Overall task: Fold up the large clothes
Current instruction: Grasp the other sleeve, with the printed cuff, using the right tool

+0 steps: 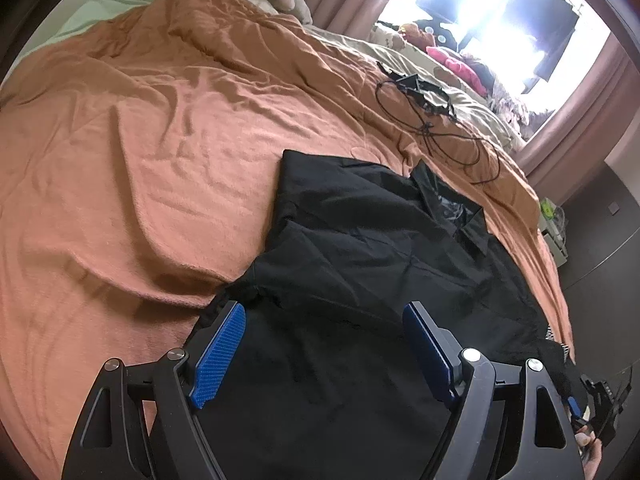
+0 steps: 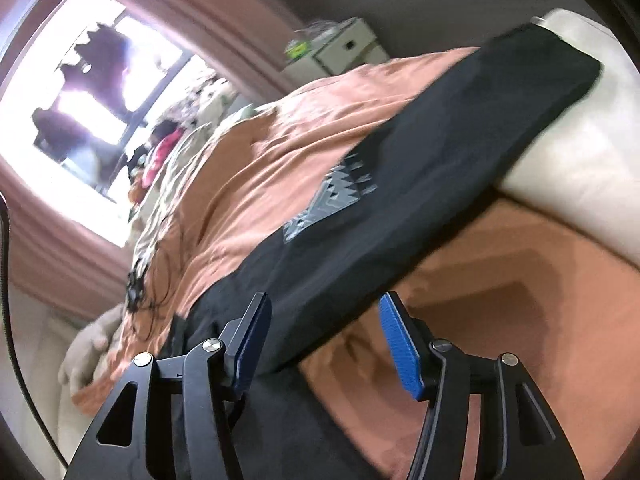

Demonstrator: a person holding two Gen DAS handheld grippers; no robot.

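Both sets of jaws are held wide, nothing gripped. The left gripper (image 1: 324, 344) is poised over the near part of the black shirt (image 1: 360, 264), which is spread on the orange blanket (image 1: 140, 160); the right gripper (image 2: 324, 344) is angled at the shirt's edge. One side seems already turned in toward the collar, so the fold is judged partly done, with the rest left. Only the right wrist view shows the grey zigzag print (image 2: 332, 196); only the left shows black cables (image 1: 432, 120) beyond the shirt.
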